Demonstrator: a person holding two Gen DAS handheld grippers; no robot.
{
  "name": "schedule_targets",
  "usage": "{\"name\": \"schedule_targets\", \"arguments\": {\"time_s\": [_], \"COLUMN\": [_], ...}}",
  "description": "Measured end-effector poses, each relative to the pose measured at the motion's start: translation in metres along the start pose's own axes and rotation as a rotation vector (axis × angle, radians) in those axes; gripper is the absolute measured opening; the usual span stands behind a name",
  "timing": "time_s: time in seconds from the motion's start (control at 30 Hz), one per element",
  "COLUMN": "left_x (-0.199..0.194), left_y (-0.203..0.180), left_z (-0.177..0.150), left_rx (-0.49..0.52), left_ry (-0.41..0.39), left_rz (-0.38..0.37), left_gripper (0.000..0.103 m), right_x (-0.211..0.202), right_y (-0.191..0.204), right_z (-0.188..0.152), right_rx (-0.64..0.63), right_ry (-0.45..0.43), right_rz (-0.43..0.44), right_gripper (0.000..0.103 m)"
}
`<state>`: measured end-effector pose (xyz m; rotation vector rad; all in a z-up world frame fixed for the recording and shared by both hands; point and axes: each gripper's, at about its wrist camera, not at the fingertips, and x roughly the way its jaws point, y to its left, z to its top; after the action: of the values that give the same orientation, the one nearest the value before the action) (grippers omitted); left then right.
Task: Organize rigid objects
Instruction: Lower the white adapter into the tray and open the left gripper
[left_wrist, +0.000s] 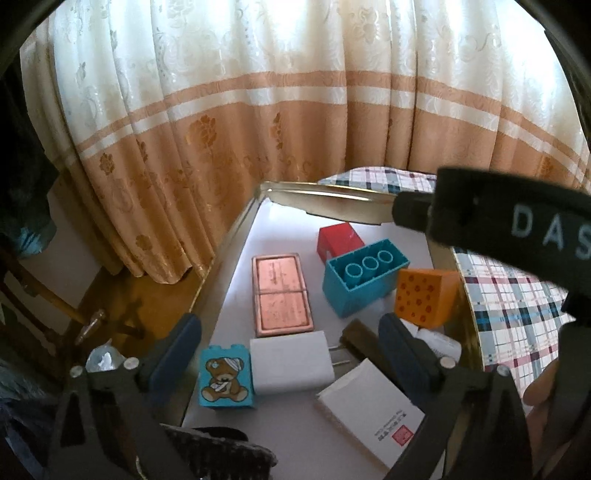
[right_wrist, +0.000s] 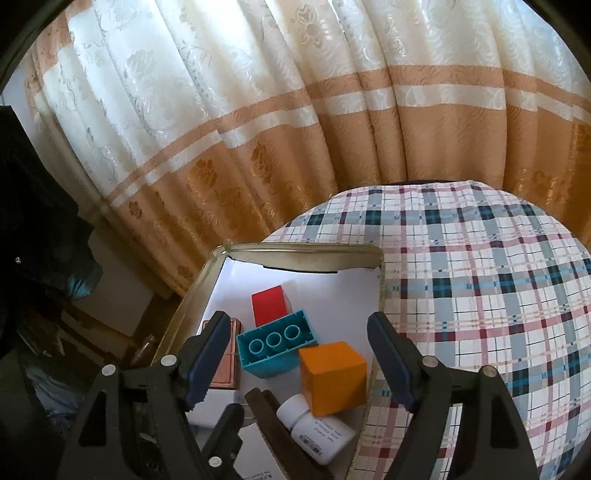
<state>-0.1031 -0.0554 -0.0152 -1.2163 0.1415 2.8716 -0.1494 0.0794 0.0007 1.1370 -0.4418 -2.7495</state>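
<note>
A shallow metal tin (left_wrist: 236, 236) lined with white paper sits on a bed with a plaid sheet (right_wrist: 480, 295), and it already holds what looks like every rigid object in sight. At the far end stands a red block (left_wrist: 338, 238), with a teal building brick (left_wrist: 360, 282) lying on its side just in front, its three round sockets facing up, and an orange cube (left_wrist: 424, 297) just beside that on the right. A copper-coloured rectangular case (left_wrist: 282, 295) lies flat along the left side. Nearer the cameras are a small teal brick printed with a bandaged bear (left_wrist: 223, 380), a white plug adapter (left_wrist: 291, 362) with its prongs pointing right, a white box with a red stamp (left_wrist: 373, 410), a dark brown oblong piece (left_wrist: 360, 341) whose nature is unclear, and a white pill bottle (right_wrist: 317, 432) lying on its side against the orange cube. The left claw (left_wrist: 290, 354) is spread wide and carries nothing, hovering over the bear brick and adapter. The right claw (right_wrist: 299, 358) is likewise spread and empty, poised above the teal brick and orange cube. Nothing rigid shows on the plaid sheet outside the tin, so gathering seems largely done; what probably remains is tidying, since the bricks, bottle and box lie at loose angles rather than squared up.
</note>
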Motion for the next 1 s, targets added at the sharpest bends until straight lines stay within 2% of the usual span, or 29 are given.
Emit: {"name": "schedule_targets", "arguments": {"time_s": [0.17, 0.27, 0.37, 0.43, 1.0], "left_x": [-0.003, -0.012, -0.018, -0.020, -0.028], "left_y": [0.007, 0.010, 0.015, 0.018, 0.022], "left_z": [0.000, -0.004, -0.008, -0.010, -0.029], "left_rx": [-0.028, -0.044, -0.067, -0.081, -0.104], "left_ry": [0.003, -0.036, -0.072, -0.089, -0.097], "left_rz": [0.001, 0.020, 0.027, 0.027, 0.053], "left_gripper": [0.100, 0.100, 0.102, 0.102, 0.102], "right_x": [-0.010, -0.022, -0.035, -0.043, -0.057], "right_y": [-0.001, 0.002, 0.000, -0.001, 0.015], "right_z": [-0.003, -0.009, -0.016, -0.020, -0.046], "right_rx": [0.001, -0.019, -0.002, 0.001, -0.078], "right_ry": [-0.029, -0.073, -0.130, -0.161, -0.178], "right_rz": [-0.022, -0.047, -0.060, -0.057, -0.057], "right_gripper": [0.079, 0.079, 0.086, 0.086, 0.086]}}
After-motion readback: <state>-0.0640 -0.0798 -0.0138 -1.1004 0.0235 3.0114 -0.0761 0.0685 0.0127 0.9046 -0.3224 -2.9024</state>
